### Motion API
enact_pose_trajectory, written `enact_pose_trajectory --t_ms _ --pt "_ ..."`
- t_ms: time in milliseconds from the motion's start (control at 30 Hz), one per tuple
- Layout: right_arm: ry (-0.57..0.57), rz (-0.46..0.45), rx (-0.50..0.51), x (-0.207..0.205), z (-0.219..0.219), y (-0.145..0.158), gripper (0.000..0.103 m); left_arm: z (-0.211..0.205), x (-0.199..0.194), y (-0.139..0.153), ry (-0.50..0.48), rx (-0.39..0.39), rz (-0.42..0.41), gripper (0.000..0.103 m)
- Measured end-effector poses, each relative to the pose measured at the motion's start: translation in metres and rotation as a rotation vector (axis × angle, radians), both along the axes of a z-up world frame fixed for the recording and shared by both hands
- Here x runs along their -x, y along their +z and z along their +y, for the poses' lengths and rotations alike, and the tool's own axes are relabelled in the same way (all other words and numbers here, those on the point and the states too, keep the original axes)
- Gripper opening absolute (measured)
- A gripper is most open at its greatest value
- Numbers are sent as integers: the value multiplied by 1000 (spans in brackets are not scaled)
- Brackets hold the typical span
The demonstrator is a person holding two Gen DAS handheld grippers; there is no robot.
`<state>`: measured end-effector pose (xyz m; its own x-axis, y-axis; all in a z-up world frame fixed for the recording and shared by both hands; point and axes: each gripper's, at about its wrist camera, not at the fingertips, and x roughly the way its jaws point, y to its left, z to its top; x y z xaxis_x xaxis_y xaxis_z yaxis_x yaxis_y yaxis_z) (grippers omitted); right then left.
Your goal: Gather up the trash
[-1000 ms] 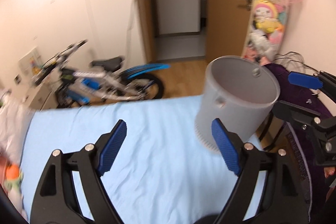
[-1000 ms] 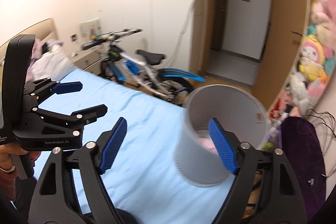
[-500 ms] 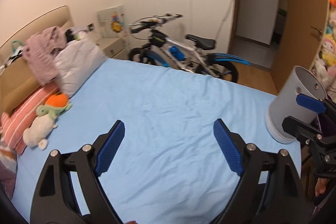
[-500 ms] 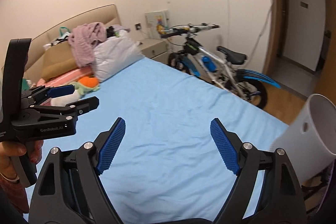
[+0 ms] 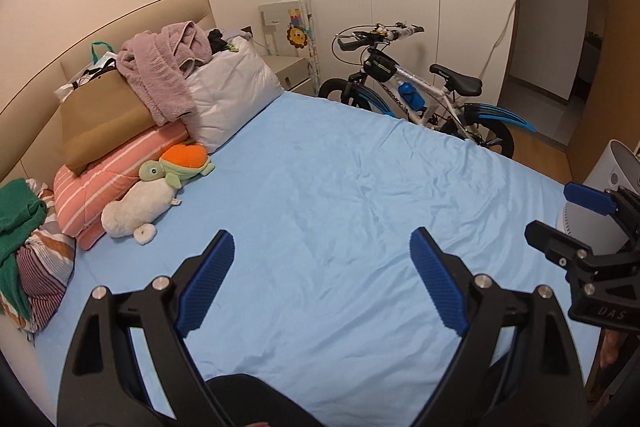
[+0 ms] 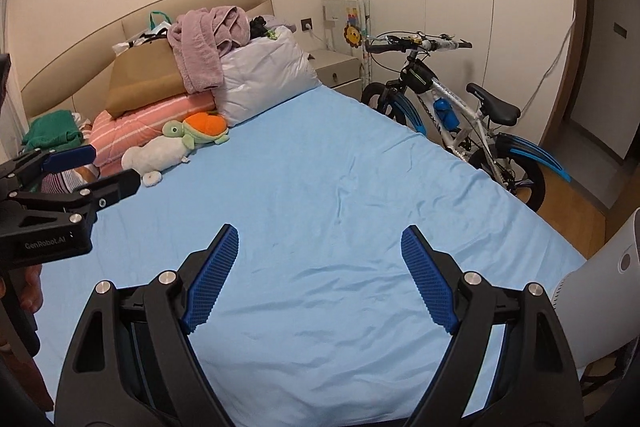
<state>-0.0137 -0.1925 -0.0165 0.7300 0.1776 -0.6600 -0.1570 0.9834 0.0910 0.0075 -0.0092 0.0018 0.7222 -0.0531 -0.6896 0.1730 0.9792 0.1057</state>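
Two claws hover over a bed in a bedroom, each seen from its own camera. From the left wrist view, the left claw (image 5: pixel 322 281) has its blue pads spreading wider, with nothing between them but the wide, bare stretch of light blue bed sheet (image 5: pixel 340 195). At the head of the bed, to the picture's left, lies a crowded pile: a white pillow (image 5: pixel 230 95), a pink towel (image 5: pixel 162 73), a brown paper bag (image 5: pixel 100 115), a striped pink cushion (image 5: pixel 104 179) and a plush turtle (image 5: pixel 176 167), all against the beige headboard (image 5: pixel 120 27). Along the bed's far edge stands a white and blue bicycle (image 5: pixel 420 95), close beside the mattress. At the right edge the right claw (image 5: pixel 568 215) shows, with the white trash bin (image 5: pixel 608 171) partly hidden behind it, at the foot corner of the bed. From the right wrist view, the right claw (image 6: pixel 320 275) stands spread wide and empty above the same open sheet (image 6: pixel 340 187). The left claw (image 6: pixel 92 171) enters from the picture's left, near the pile. The bicycle (image 6: pixel 452 107) lines the bed's far side, with wooden floor (image 6: pixel 572 203) beyond it. The trash bin (image 6: pixel 600 287), tilted, sits at the lower right edge, past the foot corner of the bed; what it holds cannot be seen.
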Motion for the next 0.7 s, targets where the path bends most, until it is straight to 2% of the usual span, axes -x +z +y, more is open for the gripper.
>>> enact_pose_trajectory --t_ms 133,333,700 --pt "15 14 20 -1 11 2 81 15 1 -1 76 1 20 90" --pt "17 -2 24 7 18 12 81 31 2 -4 118 34 52 90" --pt "48 -11 25 14 37 21 82 28 14 -3 98 31 57 90"
